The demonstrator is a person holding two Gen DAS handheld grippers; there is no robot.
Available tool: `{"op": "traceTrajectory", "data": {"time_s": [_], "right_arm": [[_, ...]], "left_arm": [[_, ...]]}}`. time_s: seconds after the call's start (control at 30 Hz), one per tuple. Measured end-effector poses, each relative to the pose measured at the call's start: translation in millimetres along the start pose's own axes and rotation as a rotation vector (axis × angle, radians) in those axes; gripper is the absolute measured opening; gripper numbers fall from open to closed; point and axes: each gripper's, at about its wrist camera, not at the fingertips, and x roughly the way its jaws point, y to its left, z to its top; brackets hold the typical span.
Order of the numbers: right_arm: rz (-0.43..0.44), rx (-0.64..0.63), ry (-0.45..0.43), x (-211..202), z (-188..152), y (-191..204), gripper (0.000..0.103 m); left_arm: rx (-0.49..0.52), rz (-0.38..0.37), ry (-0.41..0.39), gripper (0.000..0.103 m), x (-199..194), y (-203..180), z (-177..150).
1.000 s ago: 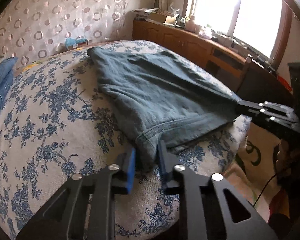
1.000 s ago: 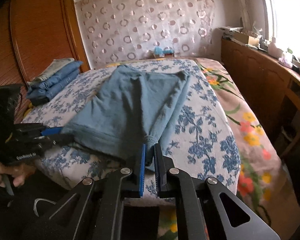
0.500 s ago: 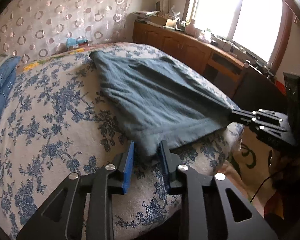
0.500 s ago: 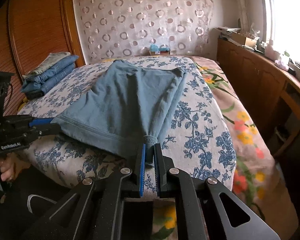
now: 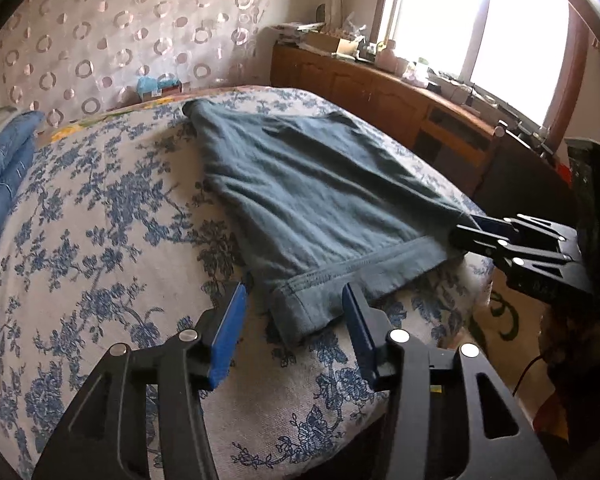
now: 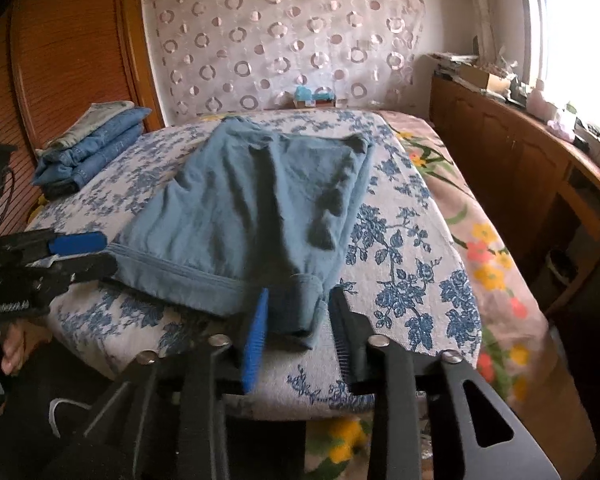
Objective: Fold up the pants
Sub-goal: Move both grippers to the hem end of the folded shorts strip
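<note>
The bed (image 6: 404, 264), under a blue-flowered cover, fills most of both views. Behind it hangs a curtain (image 6: 292, 40) printed with rings, with a wooden cabinet (image 6: 512, 148) under the window on one side and a wooden wardrobe (image 6: 60, 52) on the other.

The pants (image 5: 312, 208) lie flat on the bed, spread lengthwise, with one hemmed end at the near edge and the far end near the curtain. They look already doubled, one leg over the other, as far as the layered edge on the right side suggests. My judgement is that the first fold is done and the cloth has been laid out smooth; the crosswise folds, bringing one end over the other, are left.

A stack of folded jeans (image 6: 88, 144) sits at the far left corner of the bed, well apart from the pants.

The left gripper (image 5: 296, 320) is released, its jaws spread wide either side of the near left corner of the hem, not touching it. The right gripper (image 6: 300, 324) is likewise released, jaws apart around the near right corner, which lies loose on the bed between them.

A small blue box (image 6: 314, 96) stands by the curtain. White lettering on the left gripper's body shows in the right view, too blurred to read.
</note>
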Motion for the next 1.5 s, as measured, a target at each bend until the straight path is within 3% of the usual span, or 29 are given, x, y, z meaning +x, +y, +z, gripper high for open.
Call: {"op": "traceTrajectory", "data": {"time_s": [0.23, 0.37, 0.53, 0.63, 1.03, 1.17, 1.27, 1.5], "right_arm": [[0.052, 0.067, 0.014, 7.0, -2.8, -12.5, 0.034], [0.055, 0.044, 0.002, 6.8, -4.1, -10.7, 0.034], [0.083, 0.043, 0.004, 7.6, -4.5, -12.5, 0.028], [0.088, 0.046, -0.005, 7.1, -5.3, -13.3, 0.022], [0.079, 0.052, -0.052, 4.8, -15.4, -9.9, 0.021], [0.083, 0.061, -0.058, 4.4, -16.8, -11.2, 0.021], [0.089, 0.063, -0.061, 4.7, -16.9, -12.4, 0.021], [0.091, 0.081, -0.071, 4.4, -18.2, -12.8, 0.021]], "left_arm": [[-0.022, 0.005, 0.012, 0.051, 5.2, 5.3, -2.8], [-0.015, 0.007, 0.003, 0.051, 7.0, 5.2, -4.9], [-0.005, 0.008, -0.008, 0.051, 8.2, 5.9, -4.4], [-0.016, -0.009, -0.015, 0.051, 7.2, 7.9, -5.1], [-0.08, -0.059, 0.002, 0.051, 13.6, 12.3, 5.7], [-0.083, -0.066, 0.008, 0.045, 15.7, 8.3, 6.5], [-0.149, -0.121, 0.014, 0.043, 14.6, 13.8, 5.9], [-0.132, -0.098, 0.008, 0.038, 13.6, 10.3, 3.1]]}}
